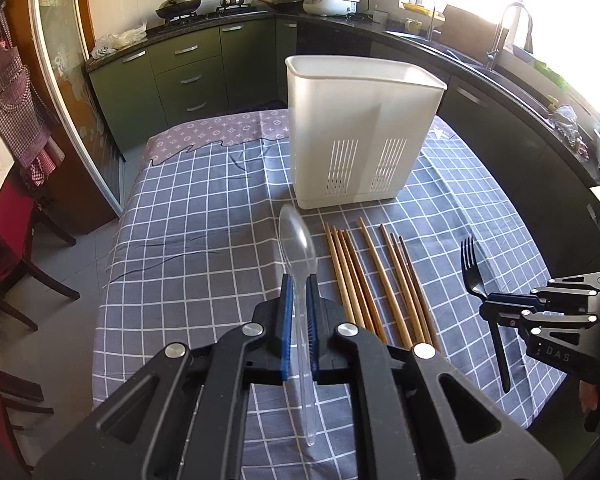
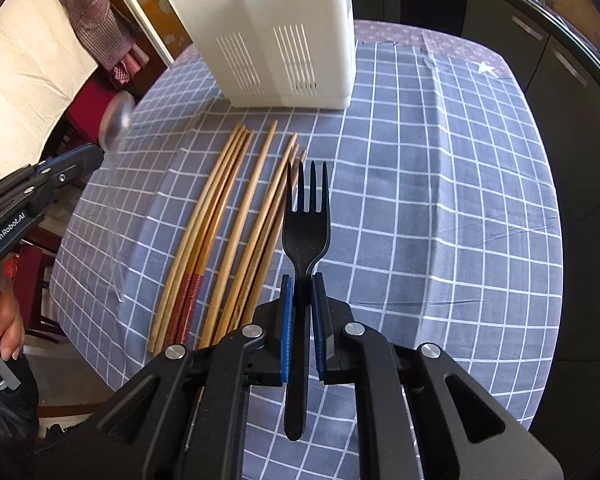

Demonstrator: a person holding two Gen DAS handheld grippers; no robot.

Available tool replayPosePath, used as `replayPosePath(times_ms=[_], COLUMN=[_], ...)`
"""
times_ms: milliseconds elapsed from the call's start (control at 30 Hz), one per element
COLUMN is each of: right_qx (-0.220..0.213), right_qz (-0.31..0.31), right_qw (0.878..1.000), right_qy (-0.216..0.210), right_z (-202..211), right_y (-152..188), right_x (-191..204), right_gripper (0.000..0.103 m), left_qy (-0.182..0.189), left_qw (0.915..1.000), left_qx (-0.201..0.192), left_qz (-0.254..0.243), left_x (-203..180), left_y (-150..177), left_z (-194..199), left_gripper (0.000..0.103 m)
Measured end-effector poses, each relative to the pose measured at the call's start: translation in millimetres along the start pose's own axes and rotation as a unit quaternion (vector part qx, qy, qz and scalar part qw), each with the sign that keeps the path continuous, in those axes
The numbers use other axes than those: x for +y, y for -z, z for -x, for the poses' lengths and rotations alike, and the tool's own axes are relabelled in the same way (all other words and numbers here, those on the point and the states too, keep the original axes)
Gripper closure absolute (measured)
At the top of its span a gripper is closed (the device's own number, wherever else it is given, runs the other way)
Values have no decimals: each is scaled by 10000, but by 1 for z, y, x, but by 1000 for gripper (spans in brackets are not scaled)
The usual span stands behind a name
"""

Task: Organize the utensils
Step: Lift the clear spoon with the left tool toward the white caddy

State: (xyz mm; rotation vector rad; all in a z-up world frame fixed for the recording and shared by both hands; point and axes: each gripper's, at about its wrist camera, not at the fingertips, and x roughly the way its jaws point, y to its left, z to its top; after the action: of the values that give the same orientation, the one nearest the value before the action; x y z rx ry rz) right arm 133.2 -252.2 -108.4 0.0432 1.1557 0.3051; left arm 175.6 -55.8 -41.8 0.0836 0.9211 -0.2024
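My left gripper (image 1: 299,280) is shut on a clear plastic spoon (image 1: 298,240), bowl pointing away, held above the checked tablecloth. My right gripper (image 2: 301,280) is shut on a black plastic fork (image 2: 306,224), tines forward; the same fork (image 1: 471,268) and right gripper (image 1: 488,306) show at the right of the left wrist view. Several wooden chopsticks (image 1: 374,280) lie side by side on the cloth between the two grippers, also seen as chopsticks (image 2: 220,232). A white slotted utensil holder (image 1: 360,128) stands upright beyond them, the holder (image 2: 276,32) empty as far as its rim shows.
The table (image 1: 188,216) carries a grey-blue checked cloth, with dark chairs (image 1: 8,248) at its left edge. Green kitchen cabinets (image 1: 188,72) and a counter with pans, a rice cooker and a sink run behind. A person's hand (image 2: 8,320) holds the left gripper's handle.
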Motion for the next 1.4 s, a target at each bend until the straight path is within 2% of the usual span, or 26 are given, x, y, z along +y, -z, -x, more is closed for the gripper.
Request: replayPosePath(times_ms=[167,233,367,467,600,700,800,900,1167,1200,1233,1400], right_qx=[-381,-449,-471,-463,-426,-384,-338,-301,-271,-274,-280,-316], right_qz=[4,22,13,-21,-53,-46,-42,-32,-48,-50,-54,-85], right_qw=[9992,9989,9988,9987,9989,9991,9991,9991,9989,9989,9989,9987], right_qy=[-121,-149,-162,-187,-195,-181,-241,-304,-367,-366,-369,-391], right_z=[30,38,44,42,38,34,30,25,19,19,20,23], right_y=[5,7,7,6,8,8,6,6,8,8,9,11], right_x=[-1,-3,-6,-9,-14,-16,-17,-17,-20,-21,-21,-24], right_gripper=[93,93,93,93,93,93,93,93,93,93,93,93], left_qy=[-19,-76,-150,-203,-279,-260,-186,-190,-194,-199,-184,-111], left_qw=[9998,9998,9993,9966,9895,9839,9790,9773,9761,9765,9768,9807], left_qx=[-174,-125,337,788,1308,1580,1787,1849,1896,1870,1858,1729], left_qz=[-123,-166,-111,141,546,796,962,1013,1047,1051,1046,901], left_x=[-5,-7,-5,6,24,34,37,39,35,35,31,26], left_y=[-9,-11,-11,-5,1,7,9,11,7,5,1,-5], left_z=[18,18,-6,-35,-65,-80,-91,-95,-105,-106,-112,-108], left_gripper=[96,96,96,96,88,82,80,76,76,79,90,95])
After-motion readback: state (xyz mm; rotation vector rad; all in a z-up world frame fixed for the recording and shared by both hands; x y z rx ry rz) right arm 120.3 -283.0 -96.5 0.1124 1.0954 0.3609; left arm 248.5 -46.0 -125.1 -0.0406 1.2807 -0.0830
